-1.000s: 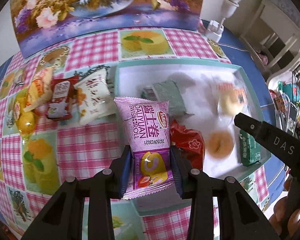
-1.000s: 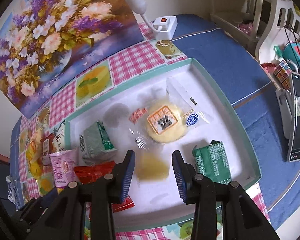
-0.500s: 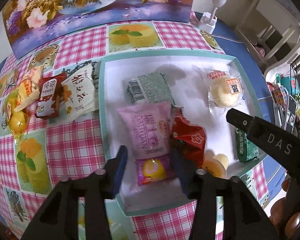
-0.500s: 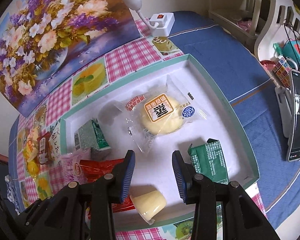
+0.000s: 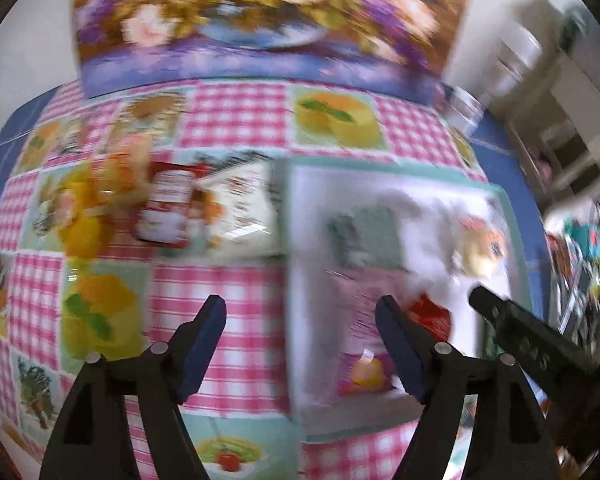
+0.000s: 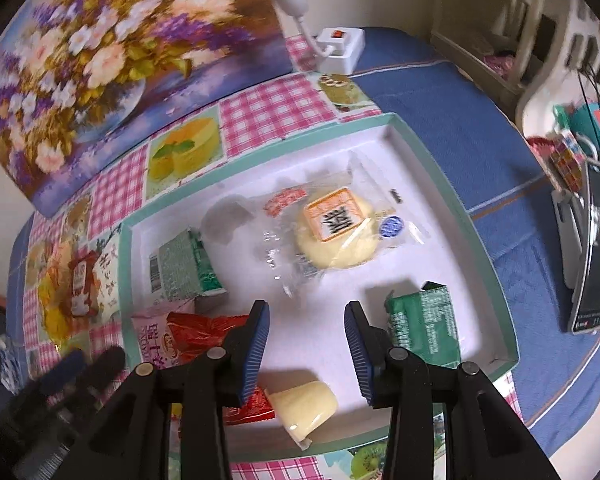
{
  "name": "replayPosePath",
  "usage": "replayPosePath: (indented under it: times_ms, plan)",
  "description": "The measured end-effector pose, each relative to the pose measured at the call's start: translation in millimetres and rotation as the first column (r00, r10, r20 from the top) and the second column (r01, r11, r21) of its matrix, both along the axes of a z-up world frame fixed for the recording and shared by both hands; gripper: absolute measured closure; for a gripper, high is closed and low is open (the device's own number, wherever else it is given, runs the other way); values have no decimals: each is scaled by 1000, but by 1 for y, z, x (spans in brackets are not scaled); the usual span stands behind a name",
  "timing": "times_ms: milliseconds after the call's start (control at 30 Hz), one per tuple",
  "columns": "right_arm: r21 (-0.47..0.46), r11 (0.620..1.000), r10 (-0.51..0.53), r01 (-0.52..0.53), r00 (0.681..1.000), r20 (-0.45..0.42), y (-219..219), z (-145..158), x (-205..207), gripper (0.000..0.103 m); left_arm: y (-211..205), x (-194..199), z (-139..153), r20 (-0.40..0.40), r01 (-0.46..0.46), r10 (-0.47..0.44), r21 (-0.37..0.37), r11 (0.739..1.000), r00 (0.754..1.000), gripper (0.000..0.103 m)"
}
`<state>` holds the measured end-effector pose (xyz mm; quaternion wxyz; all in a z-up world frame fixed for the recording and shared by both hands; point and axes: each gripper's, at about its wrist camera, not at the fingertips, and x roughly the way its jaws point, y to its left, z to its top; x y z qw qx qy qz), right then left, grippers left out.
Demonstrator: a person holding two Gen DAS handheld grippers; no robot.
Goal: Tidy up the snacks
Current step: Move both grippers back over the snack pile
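Note:
My left gripper [image 5: 300, 304] hangs over the checked cloth at the tray's left rim, jaws opening with nothing between them. The pink Swiss-roll pack [image 5: 364, 320] lies loose inside the white tray [image 6: 452, 184], beside a red pack [image 6: 204, 330]. My right gripper [image 6: 306, 308] hovers over the tray floor, jaws opening and empty. Below it rests a yellow jelly cup [image 6: 304, 404]. Also in the tray are a wrapped round bun [image 6: 336, 236] and two green packs [image 6: 180, 268] [image 6: 424, 320]. The left wrist view is blurred.
Left of the tray on the cloth lie a red pack [image 5: 166, 208], a white pack [image 5: 240, 208] and yellow-orange snacks [image 5: 88, 208]. A flower painting [image 6: 120, 48] stands behind, a power strip [image 6: 340, 46] at the back, a phone [image 6: 596, 248] to the right.
My left gripper let go of the pink pack in the tray, opened wide and swung left. The yellow cup dropped from between my right jaws onto the tray; those jaws widened.

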<state>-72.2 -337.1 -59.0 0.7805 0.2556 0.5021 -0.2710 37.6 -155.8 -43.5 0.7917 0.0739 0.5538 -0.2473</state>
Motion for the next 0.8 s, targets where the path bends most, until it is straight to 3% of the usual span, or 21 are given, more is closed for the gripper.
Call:
replayPosePath:
  times_ms: [33,67,200,333,500,533,800]
  plan:
    - [-6,1000,12,-12,1000,1,3,0,3,35,6,5,1,7,-26,26,-1,1000,1000,24]
    - [-14,1000,23,-23,1000,2,6,1,5,29,13,11,1,11,-53,53,-2,999,999,21]
    - [-38,997,62,-61,998,2,16,4,12,26,45,31,4,30,-168,169,-15,986,985,16]
    - [-55,995,80,-79,997,17,22,6,16,11,72,46,6,56,-254,255,-14,967,965,16]
    - [-65,995,83,-79,995,63,27,11,17,9,100,63,7,80,-322,321,0,947,944,15]
    - [-70,995,82,-77,994,73,27,12,17,0,105,65,8,82,-331,330,3,944,940,15]
    - [-94,992,97,-86,987,125,38,21,29,0,139,85,16,124,-379,374,15,925,919,15]
